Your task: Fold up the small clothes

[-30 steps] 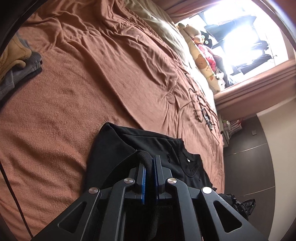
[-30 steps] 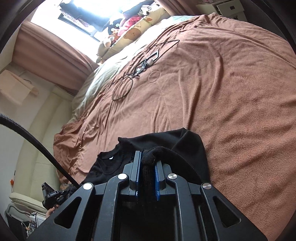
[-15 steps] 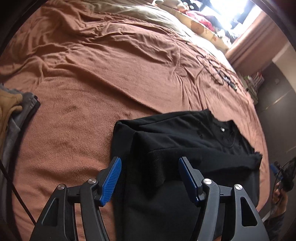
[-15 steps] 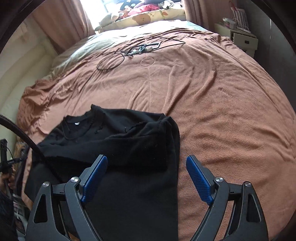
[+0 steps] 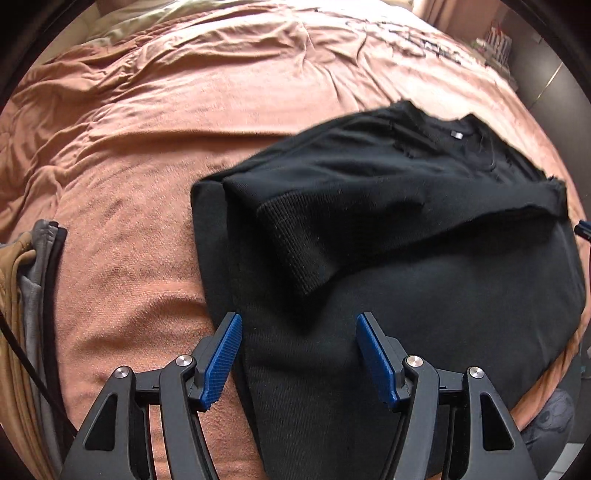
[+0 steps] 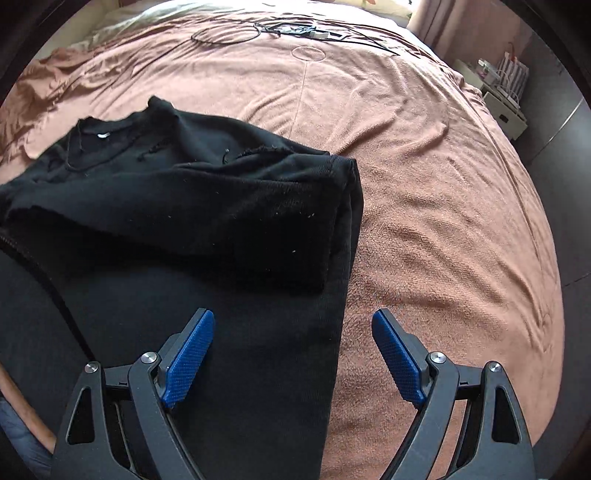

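Observation:
A black sweatshirt (image 5: 406, 258) lies on the brown bedspread (image 5: 147, 147) with both sleeves folded across its chest and the collar at the far end. My left gripper (image 5: 299, 325) hovers open over its left edge, blue pads apart and empty; a ribbed cuff (image 5: 295, 243) lies just ahead of it. In the right wrist view the same sweatshirt (image 6: 184, 221) fills the left half. My right gripper (image 6: 293, 321) stands open above the garment's right edge, nothing between its pads.
A pile of grey and tan clothes (image 5: 26, 295) lies at the left of the bed. Black cables (image 6: 258, 31) and a small device lie far up the bedspread (image 6: 443, 184). A white bedside cabinet (image 6: 506, 107) stands at the right.
Both grippers were shut on the sleeves a second ago, then let go and opened. Since then both have drawn back toward the hem, and the sleeves now lie folded across the chest.

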Demonstrator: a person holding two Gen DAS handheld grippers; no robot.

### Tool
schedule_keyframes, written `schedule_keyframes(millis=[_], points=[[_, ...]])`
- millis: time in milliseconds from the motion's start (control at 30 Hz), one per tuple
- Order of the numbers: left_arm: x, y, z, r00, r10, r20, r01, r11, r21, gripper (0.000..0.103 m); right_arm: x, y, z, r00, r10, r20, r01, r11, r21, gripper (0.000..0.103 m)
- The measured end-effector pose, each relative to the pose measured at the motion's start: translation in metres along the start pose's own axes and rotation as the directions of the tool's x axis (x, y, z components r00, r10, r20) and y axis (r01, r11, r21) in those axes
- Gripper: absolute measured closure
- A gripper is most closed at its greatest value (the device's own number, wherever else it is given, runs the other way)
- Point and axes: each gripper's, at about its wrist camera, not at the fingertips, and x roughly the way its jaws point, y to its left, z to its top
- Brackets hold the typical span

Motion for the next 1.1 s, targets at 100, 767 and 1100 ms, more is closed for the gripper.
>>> schedule_keyframes(millis=[100, 767, 1100], points=[[0.015, -0.003, 0.002, 0.998, 0.059, -0.026, -0.058, 0.998, 0.03, 0.037, 0.01, 0.007, 0.012, 0.999, -0.047, 0.001, 0.047, 0.999, -0.018, 0.017], [0.035, 0.018, 0.107, 0.983, 0.168, 0.069, -0.165, 0.985, -0.046, 0.025, 0.017, -0.001, 0.098, 0.981, -0.11, 0.16, 0.096, 0.991, 0.093, 0.017], [-0.016, 0.045, 0.112, 0.962, 0.115, 0.246, -0.054, 0.969, -0.24, 0.025, -0.003, -0.054, 0.078, 0.973, 0.032, 0.23, -0.077, 0.979, 0.188, 0.017]])
